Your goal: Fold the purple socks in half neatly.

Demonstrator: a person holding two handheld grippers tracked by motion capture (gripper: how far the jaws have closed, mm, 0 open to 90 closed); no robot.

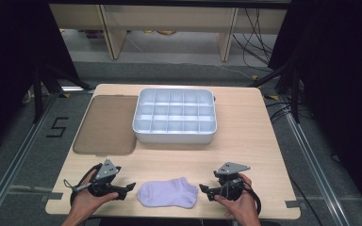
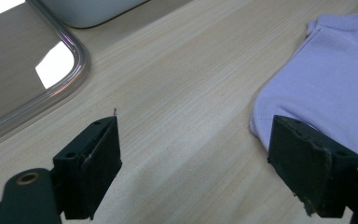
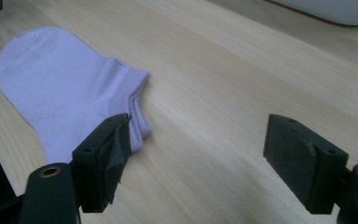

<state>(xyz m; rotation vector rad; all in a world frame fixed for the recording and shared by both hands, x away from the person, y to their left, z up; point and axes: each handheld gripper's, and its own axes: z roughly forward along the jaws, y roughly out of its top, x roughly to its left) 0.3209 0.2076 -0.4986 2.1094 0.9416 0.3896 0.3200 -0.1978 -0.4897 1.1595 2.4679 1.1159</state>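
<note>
Both hands sit at the near edge of the worktop [image 1: 245, 141], each holding a tool. Past the tools, farther from the person, stands the white tray [image 1: 175, 117] with many small boxes inside, and it is empty. Beside it, ahead of the left tool [image 1: 127, 187], lies a flat brown lid [image 1: 106, 125]. Right between the two tools lies the purple sock [image 1: 168, 193], flat on the wood. The left tool has its jaws wide apart with nothing in them, and the rounded end of the sock sits just past one jaw. The right tool [image 1: 203, 190] also has its jaws spread with nothing inside, and the open cuff end of the sock is just beside one jaw. I think the sock is very light and soft. It will bend and flop when it is lifted, and it will not break or slip much. A good place to pinch looks like the cuff edge near the right tool, where the cloth is thicker, or the toe end near the left tool.
</note>
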